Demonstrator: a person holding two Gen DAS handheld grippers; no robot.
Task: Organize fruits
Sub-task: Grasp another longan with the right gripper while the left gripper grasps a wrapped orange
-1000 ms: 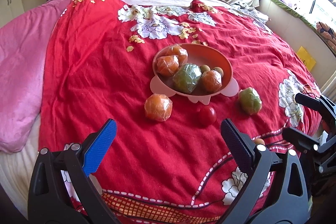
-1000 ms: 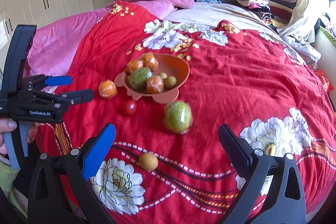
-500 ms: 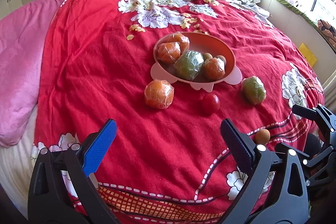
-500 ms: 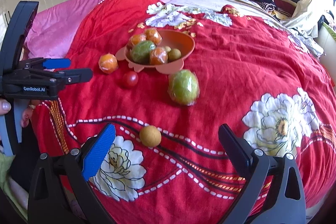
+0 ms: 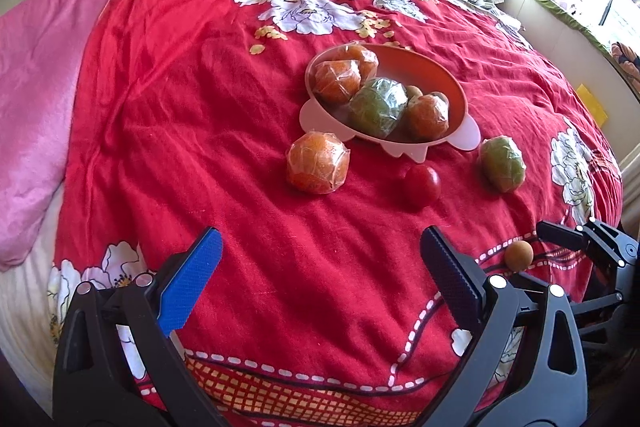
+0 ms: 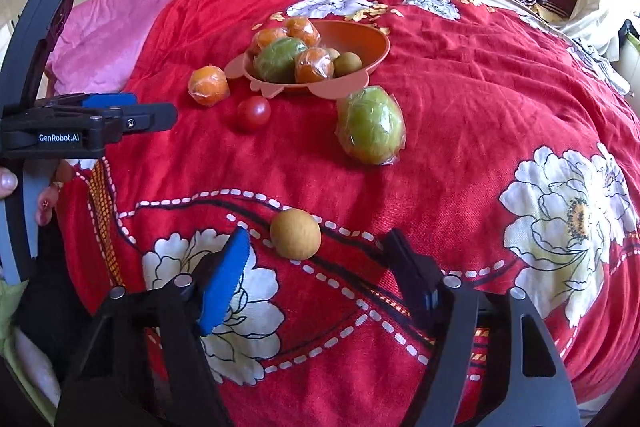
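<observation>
The small tan round fruit (image 6: pixel 295 234) lies on the red bedspread (image 6: pixel 460 99), just beyond the right tool (image 6: pixel 316 247) — jaws half-closing, nothing touched yet. The left tool (image 5: pixel 320 255), spread wide and empty, is farther off; the orange bowl (image 6: pixel 372 41) lies far.

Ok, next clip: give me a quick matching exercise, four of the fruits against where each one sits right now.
Things:
1. tan round fruit
2. tomato
3. loose wrapped orange
4. loose wrapped green fruit

Places:
A. left of the bowl, on the blanket
B. just ahead of the right gripper
C. right of the tomato, below the bowl
D. between the loose orange and the green fruit

Pairs: 1-B, 2-D, 3-A, 4-C
</observation>
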